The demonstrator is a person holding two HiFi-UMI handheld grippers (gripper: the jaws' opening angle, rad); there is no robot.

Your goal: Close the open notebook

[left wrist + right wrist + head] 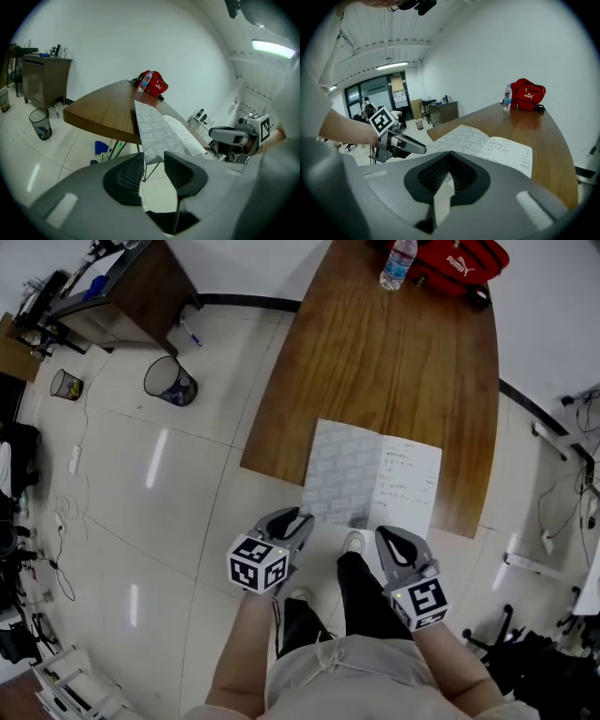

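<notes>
The notebook (375, 479) lay open and flat on the near end of the table (394, 362), ahead of both sets of jaws. Its L leaf was grey w/ a repeating pattern. Its R leaf was white w/ short handwritten lines. The grey leaf's near corner stuck out past the table edge.

The left gripper (292, 519) had its jaws apart w/ a clear gap, nothing pressed btwn the pads. The grey corner sat just beyond the tips, in line w/ the gap, no contact visible.

The right gripper (394, 535) had its jaws closed together, empty. The white leaf lay ahead of its tips & slightly to their right.

Both grippers were side by side, short of the table edge.
</notes>
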